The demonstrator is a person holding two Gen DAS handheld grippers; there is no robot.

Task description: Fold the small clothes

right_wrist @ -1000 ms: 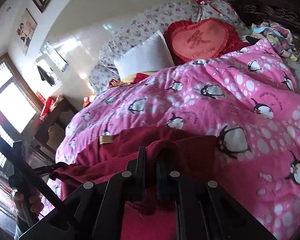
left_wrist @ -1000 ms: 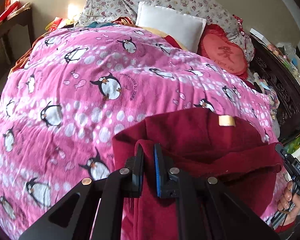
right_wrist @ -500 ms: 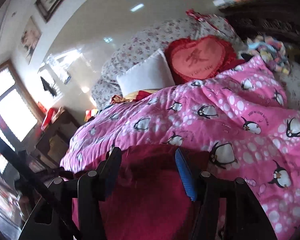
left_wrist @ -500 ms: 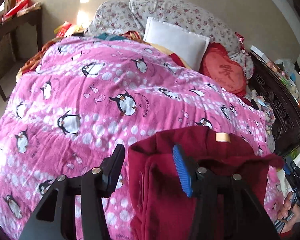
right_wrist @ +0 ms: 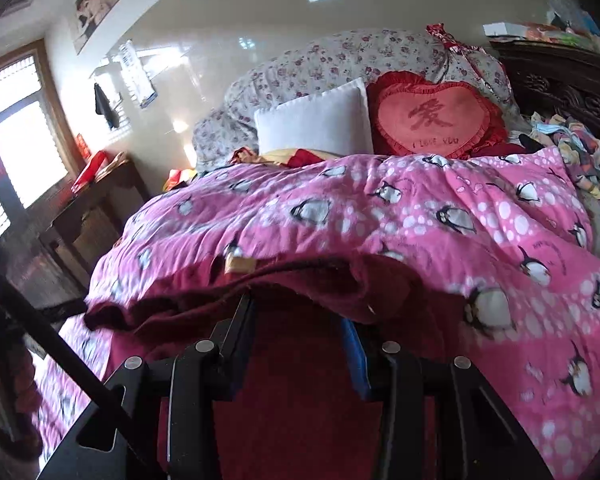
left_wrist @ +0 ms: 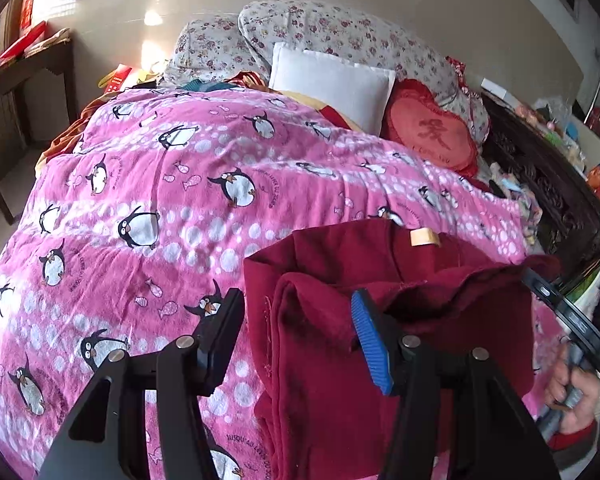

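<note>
A dark red garment [left_wrist: 340, 280] with a tan neck label [left_wrist: 423, 237] lies folded over on the pink penguin blanket [left_wrist: 180, 200]. My left gripper [left_wrist: 296, 328] is open over the garment's folded left edge, holding nothing. My right gripper [right_wrist: 300, 320] is open too, with its fingertips tucked under a raised fold of the garment [right_wrist: 300, 276]. The right gripper's body and the hand that holds it show at the right of the left wrist view [left_wrist: 572, 328].
A white pillow [left_wrist: 332, 80], a red heart cushion [left_wrist: 432, 136] and floral bedding [left_wrist: 320, 28] lie at the head of the bed. A dark carved wooden bed frame [left_wrist: 548, 184] runs along the right. A wooden side table [right_wrist: 96, 196] stands at the left.
Both grippers have opened and let go of the red garment. Both cameras have pulled back and up, and the garment's upper fold has dropped onto the lower layer.
</note>
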